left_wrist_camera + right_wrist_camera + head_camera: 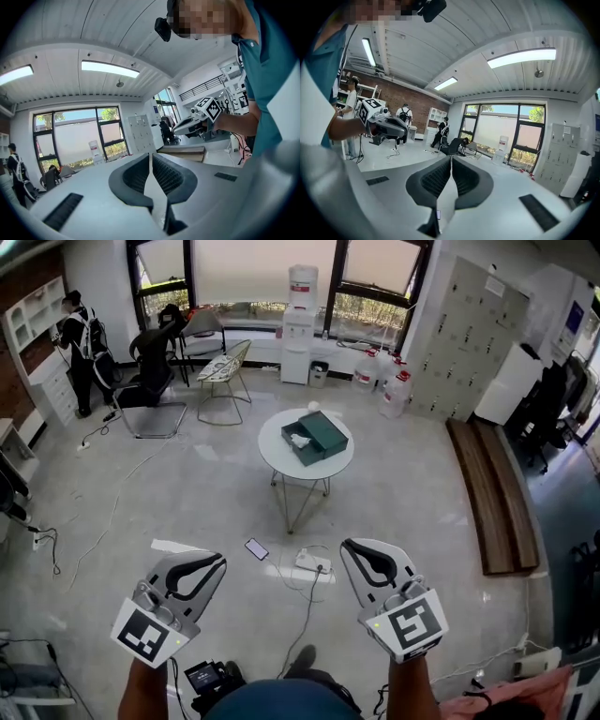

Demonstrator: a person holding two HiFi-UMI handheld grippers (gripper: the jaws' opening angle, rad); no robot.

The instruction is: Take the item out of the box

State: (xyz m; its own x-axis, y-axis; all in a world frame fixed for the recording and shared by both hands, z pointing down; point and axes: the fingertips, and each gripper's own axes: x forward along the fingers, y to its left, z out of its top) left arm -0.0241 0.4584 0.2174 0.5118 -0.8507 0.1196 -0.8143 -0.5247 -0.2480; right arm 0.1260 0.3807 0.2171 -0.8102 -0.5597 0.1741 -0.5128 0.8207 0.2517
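the box [319, 435] sits on the round white table [272, 461], about at its middle: dark green, rectangular, flat-sided, probably stiff card. at the box's end nearest the table's left rim lies the item [300, 440], a small white, crumpled-looking lump; from here i can't tell whether it's paper or cloth. i'd guess it is light and soft, so a gentle pinch on a raised fold should lift it without dragging the box. both tools hang well short of the table, on the person's side of it. the left gripper [216, 562] has its ribbed black jaws together on nothing, and the right gripper [351, 549] is the same.
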